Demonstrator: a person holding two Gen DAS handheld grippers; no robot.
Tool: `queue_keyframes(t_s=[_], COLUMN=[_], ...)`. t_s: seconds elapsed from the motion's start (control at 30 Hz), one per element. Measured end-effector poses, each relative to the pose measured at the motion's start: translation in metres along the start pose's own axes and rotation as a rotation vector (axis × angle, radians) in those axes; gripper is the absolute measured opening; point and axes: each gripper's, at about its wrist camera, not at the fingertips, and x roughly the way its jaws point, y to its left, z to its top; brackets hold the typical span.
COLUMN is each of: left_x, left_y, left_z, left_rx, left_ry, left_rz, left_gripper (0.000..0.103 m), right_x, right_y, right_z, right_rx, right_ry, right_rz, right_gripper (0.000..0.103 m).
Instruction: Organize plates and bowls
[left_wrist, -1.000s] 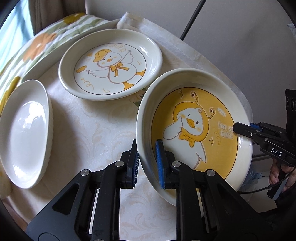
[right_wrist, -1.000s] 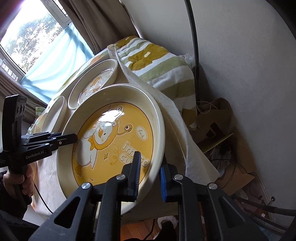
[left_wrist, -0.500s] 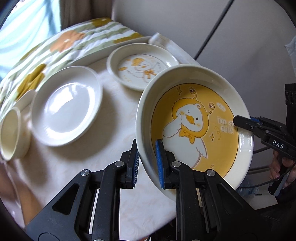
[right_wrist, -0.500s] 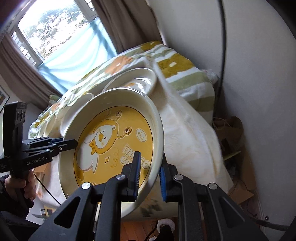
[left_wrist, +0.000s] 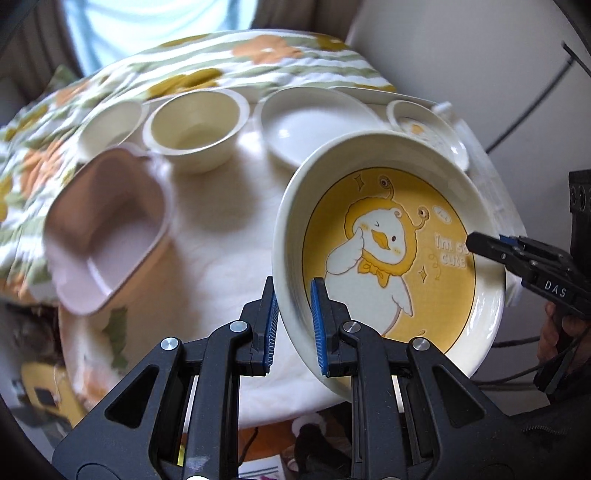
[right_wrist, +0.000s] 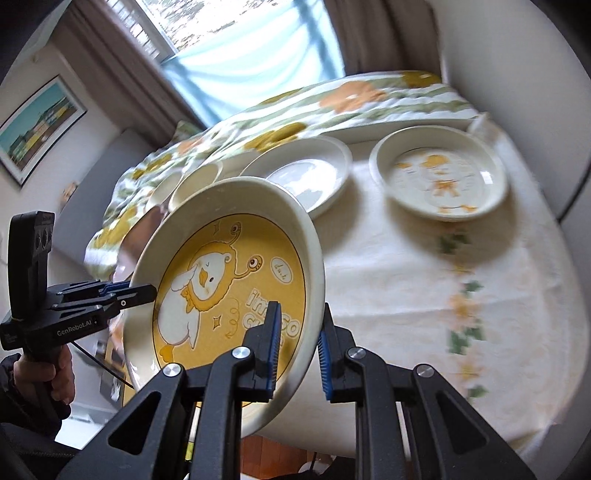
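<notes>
Item: yellow duck plate (left_wrist: 388, 254), airborne and tilted above the worktop (left_wrist: 221, 236). We pinch opposite rims with left gripper (left_wrist: 291, 325) and right gripper (right_wrist: 297, 349). Risk, as we judge it: uneven hand travel twists a rim free; plate drops onto the white plate (right_wrist: 306, 173).

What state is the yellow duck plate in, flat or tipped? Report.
Tipped. The yellow duck plate hangs above the table, clamped at opposite rims by the left tool and right tool.

A cream plate (left_wrist: 391, 258) with a yellow centre and white cartoon duck; a pale pink dish (left_wrist: 107, 232).
</notes>
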Motion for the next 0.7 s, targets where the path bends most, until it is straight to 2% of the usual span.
queue_keyframes(t_s=[0.17,0.37,0.5,0.7], left_x=[0.005,0.03,0.041,0.046], left_y=[0.045,0.08,0.088,0.083], left_z=[-0.021,-0.04,-0.045,-0.041], left_rx=[-0.098,-0.177,-0.208,-0.193], left_ry=[0.002,0.008,0.003,-0.001], left_rz=[0.033,0.038,0.031,0.049], left_gripper=[0.015,0.015,0.015,0.015], right_x=[0.047,0.086,0.103,0.107], right_y=[0.036,0.05,0.053,0.051], right_z=[-0.001,-0.008,-0.01,-0.009], right_rx=[-0.071,-0.126,-0.134,-0.131], right_ry=[0.067,0.114,0.128,0.135], right_rz=[0.052,0.077,0.077,0.079], right_gripper=[0.017,0.017,0.017,0.017])
